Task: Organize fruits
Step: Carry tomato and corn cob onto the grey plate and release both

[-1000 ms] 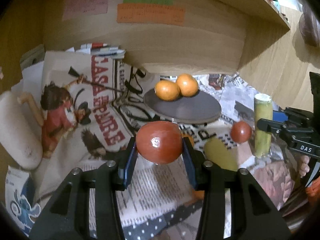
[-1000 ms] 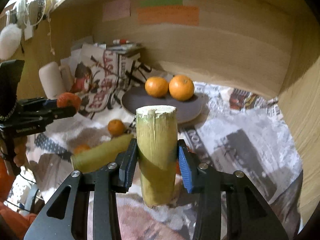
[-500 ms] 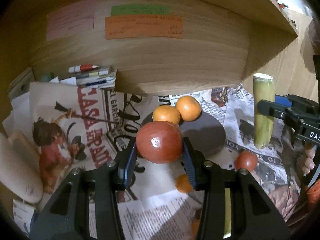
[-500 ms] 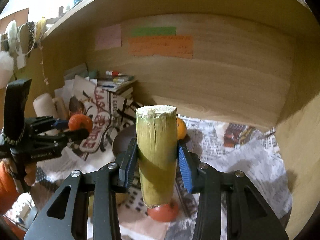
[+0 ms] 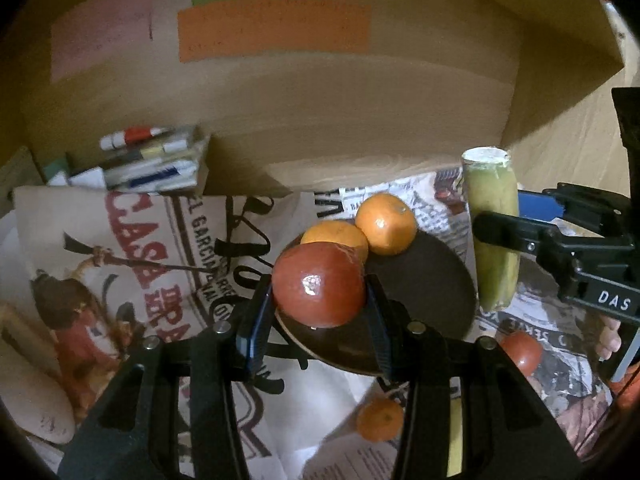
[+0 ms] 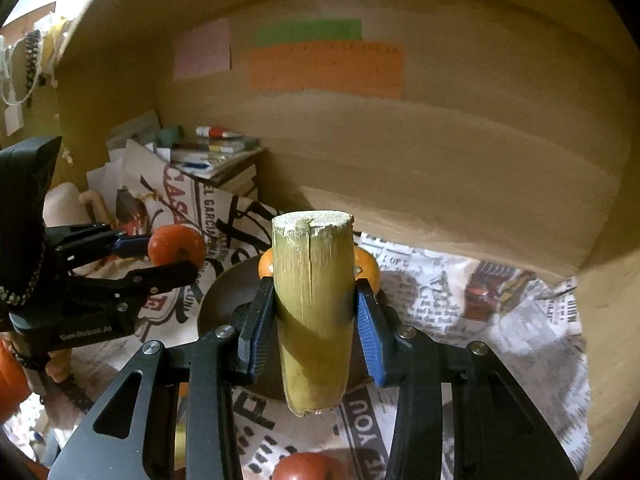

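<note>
Closest to the left wrist camera, the left gripper (image 5: pixel 320 312) is clamped on a red tomato (image 5: pixel 319 285), one pad pressing each side of it. Likewise the right gripper (image 6: pixel 310 320) is clenched around a cut green stalk (image 6: pixel 313 312), which it holds upright with its pale sawn end on top. Just below the left gripper, on the newspaper (image 5: pixel 348 456) that covers the surface, lies a small orange (image 5: pixel 380 419), and a second tomato (image 5: pixel 520 352) sits to the right of it. In the right wrist view that second tomato (image 6: pixel 306 467) shows at the bottom edge, under the stalk. Behind the held tomato a dark round plate (image 5: pixel 432 284) rests on the paper with two oranges (image 5: pixel 386 223) touching each other at its far side. Left of the plate a printed paper bag (image 5: pixel 132 248) with red lettering leans back. Beyond it a stack of books (image 5: pixel 156 168) carries a red-and-white marker (image 5: pixel 132 138). Farthest off, the wooden back wall (image 5: pixel 360 120) bears pink, green and orange paper notes (image 5: pixel 272 30).
</note>
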